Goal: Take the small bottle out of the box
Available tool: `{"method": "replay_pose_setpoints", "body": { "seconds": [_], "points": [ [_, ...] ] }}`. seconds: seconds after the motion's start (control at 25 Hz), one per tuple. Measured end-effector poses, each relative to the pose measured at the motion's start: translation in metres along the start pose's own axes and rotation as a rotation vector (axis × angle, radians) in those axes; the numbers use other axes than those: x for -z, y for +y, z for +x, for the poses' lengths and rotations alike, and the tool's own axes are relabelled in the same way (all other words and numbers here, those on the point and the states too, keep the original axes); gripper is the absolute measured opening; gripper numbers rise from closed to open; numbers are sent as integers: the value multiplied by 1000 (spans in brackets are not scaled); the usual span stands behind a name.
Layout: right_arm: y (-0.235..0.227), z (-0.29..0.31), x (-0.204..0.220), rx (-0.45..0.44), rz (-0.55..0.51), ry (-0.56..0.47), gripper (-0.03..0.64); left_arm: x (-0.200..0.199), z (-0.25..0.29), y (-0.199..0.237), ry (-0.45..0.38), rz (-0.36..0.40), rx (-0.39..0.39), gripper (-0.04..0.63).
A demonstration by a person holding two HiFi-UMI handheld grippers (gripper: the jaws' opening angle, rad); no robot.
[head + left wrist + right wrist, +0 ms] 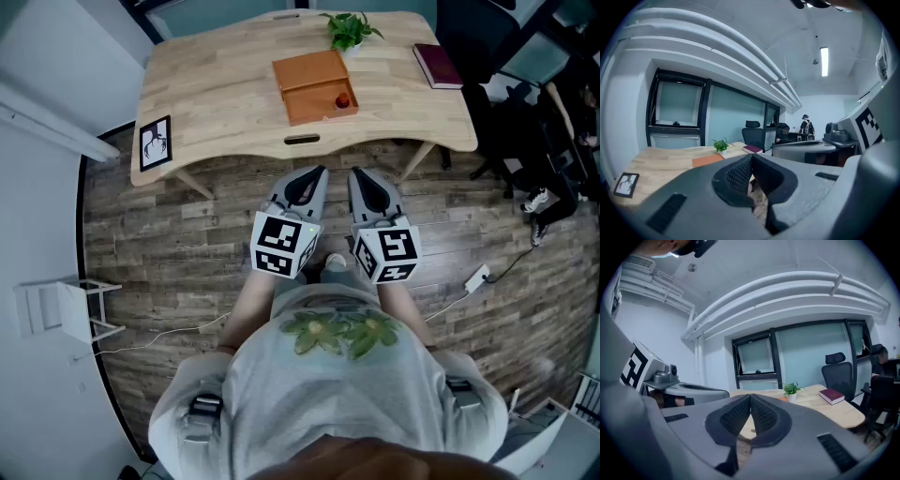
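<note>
you're holding both grippers side by side over the floor, just short of the wooden desk (pixel 216 94) and well apart from the box. the left gripper (pixel 317 174) has its jaws pressed together on nothing, and it's the same for the right gripper (pixel 358 176). the small bottle (pixel 343 99) sits in the near right corner of the open orange-brown box (pixel 307 71), mid-desk. a potted plant (pixel 349 30) is just past the box, a dark red book (pixel 437 66) is off to the right, and a framed picture (pixel 155 142) is at the near left corner.
</note>
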State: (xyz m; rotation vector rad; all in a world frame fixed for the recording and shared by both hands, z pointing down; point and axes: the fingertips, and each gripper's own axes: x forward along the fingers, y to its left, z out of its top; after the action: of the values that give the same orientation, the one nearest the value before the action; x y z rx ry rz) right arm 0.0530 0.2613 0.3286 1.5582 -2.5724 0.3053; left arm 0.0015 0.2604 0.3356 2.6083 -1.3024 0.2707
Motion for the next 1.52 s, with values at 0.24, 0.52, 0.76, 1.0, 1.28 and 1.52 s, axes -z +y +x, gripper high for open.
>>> {"method": "replay_pose_setpoints", "body": {
  "seconds": [0.24, 0.52, 0.76, 1.0, 1.28, 1.52],
  "points": [
    [-16, -3, 5, -26, 1, 1, 9, -2, 21, -11, -3, -9, -11, 6],
    [-37, 0, 15, -82, 15, 15, 9, 13, 34, -14, 13, -37, -82, 6],
    [-51, 22, 20, -89, 27, 37, 9, 14, 57, -1, 34, -51, -88, 6],
    [-72, 55, 14, -57, 40, 32, 9, 6, 89, 26, 39, -48, -59, 6],
    [-91, 111, 3, -12, 55, 38, 11, -9, 128, 77, 52, -34, -38, 6],
    [-102, 155, -6, 33, 55, 54, 11, -17, 155, 114, 70, -33, -4, 6]
  ]
}}
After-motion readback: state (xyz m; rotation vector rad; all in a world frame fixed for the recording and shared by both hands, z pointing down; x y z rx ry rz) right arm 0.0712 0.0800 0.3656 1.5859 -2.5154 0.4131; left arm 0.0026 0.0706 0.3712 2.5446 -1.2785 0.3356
